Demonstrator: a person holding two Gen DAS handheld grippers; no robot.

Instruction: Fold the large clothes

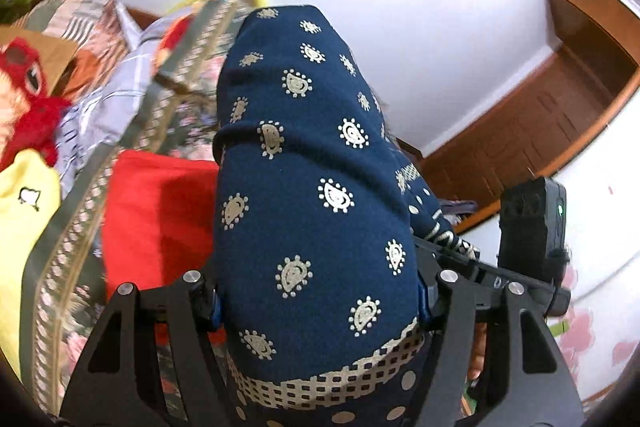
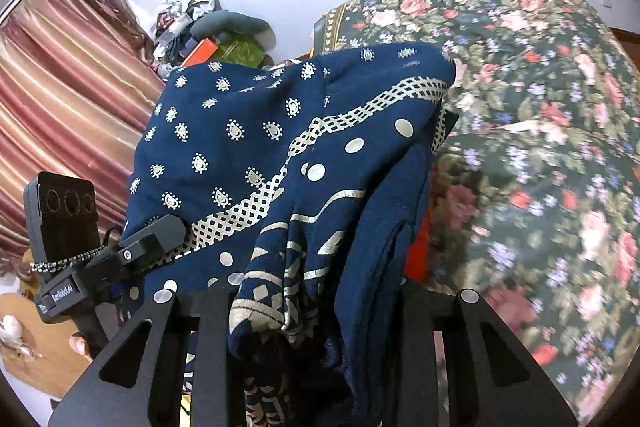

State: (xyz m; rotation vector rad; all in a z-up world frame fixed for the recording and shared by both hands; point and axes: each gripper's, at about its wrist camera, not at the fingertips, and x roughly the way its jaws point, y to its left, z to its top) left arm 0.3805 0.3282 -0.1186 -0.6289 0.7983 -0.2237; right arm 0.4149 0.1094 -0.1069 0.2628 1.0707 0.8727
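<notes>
A navy blue garment [image 1: 312,155] printed with pale paisley dots and a lattice band fills the left wrist view, bulging up between the jaws of my left gripper [image 1: 320,307], which is shut on a thick bundle of it. Cloth hides the fingertips. In the right wrist view the same garment [image 2: 248,147] drapes over my right gripper [image 2: 320,311], which is shut on its gathered folds. The left gripper [image 2: 152,243] shows there at the left, clamped on the lattice edge. The right gripper [image 1: 500,279] shows at the right of the left wrist view, close beside the left.
A floral bedspread [image 2: 540,147] lies to the right. Red cloth [image 1: 160,211], yellow cloth [image 1: 24,227], a checked cloth [image 1: 108,107] and a red plush toy [image 1: 28,95] sit on the left. A striped curtain [image 2: 60,99] and wooden furniture [image 1: 540,107] border the white wall.
</notes>
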